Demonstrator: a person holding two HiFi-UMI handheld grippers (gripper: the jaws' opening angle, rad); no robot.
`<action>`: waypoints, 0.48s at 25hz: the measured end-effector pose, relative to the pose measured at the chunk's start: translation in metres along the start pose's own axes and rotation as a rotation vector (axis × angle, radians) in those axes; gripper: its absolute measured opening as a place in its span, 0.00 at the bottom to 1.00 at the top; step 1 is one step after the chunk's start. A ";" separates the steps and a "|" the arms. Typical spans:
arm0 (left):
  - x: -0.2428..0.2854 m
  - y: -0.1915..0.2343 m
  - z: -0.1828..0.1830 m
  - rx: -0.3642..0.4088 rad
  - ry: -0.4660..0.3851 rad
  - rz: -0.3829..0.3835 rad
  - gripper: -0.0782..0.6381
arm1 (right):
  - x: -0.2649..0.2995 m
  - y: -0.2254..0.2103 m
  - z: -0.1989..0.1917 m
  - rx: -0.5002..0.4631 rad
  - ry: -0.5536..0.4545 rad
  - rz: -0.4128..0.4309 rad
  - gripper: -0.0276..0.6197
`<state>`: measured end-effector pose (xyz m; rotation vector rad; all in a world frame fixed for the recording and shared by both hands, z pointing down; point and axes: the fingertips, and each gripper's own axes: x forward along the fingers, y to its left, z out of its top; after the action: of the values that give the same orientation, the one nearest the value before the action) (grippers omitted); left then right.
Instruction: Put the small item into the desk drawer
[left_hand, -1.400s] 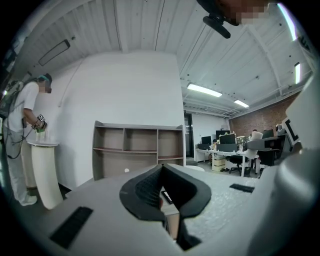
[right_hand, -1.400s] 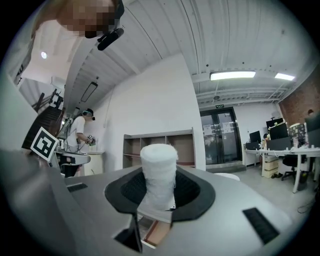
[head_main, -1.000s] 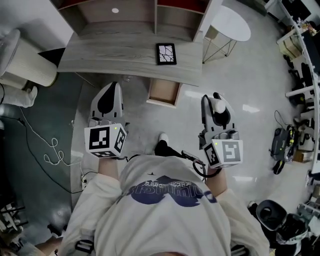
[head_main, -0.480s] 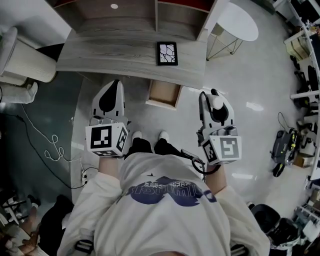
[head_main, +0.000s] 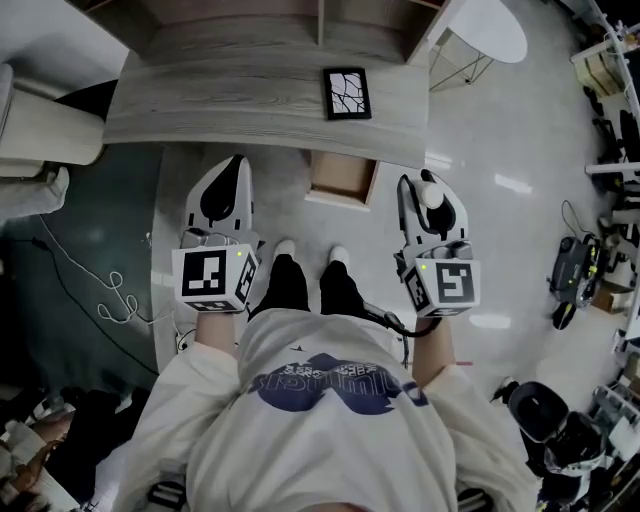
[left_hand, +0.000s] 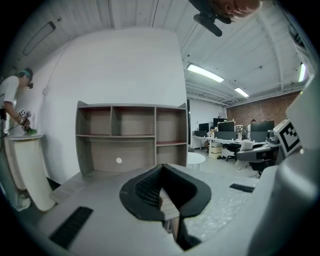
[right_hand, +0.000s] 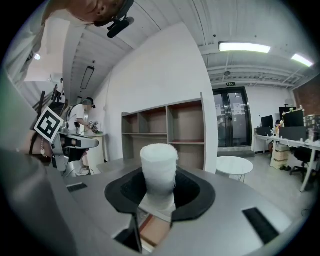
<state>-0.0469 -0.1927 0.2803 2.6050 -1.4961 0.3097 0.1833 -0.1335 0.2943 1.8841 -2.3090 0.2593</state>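
Note:
In the head view the grey wooden desk lies ahead, its drawer pulled open below the front edge. The small item, a white roll, stands upright between my right gripper's jaws. The right gripper is shut on it and hovers just right of the drawer, short of the desk edge. My left gripper is shut with nothing in it and hangs left of the drawer. In the left gripper view its tips touch.
A black-framed picture lies on the desk above the drawer. An open shelf unit stands at the desk's back. A round white table is at the far right, cables trail on the floor at left, and a person stands far left.
The desk and open drawer have come nearer to both grippers as the person stepped forward. The right gripper's hold on the white roll is unchanged; the left stays shut.

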 end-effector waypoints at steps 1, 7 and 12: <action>0.002 0.004 -0.004 0.000 0.009 -0.008 0.12 | 0.005 0.002 -0.006 -0.004 0.012 -0.003 0.23; 0.011 0.022 -0.032 -0.009 0.065 -0.050 0.12 | 0.037 0.010 -0.054 -0.076 0.129 -0.005 0.23; 0.017 0.028 -0.054 -0.009 0.109 -0.076 0.12 | 0.068 0.020 -0.103 -0.174 0.251 0.060 0.23</action>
<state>-0.0694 -0.2100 0.3372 2.5844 -1.3578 0.4284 0.1511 -0.1707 0.4088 1.6026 -2.1470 0.2749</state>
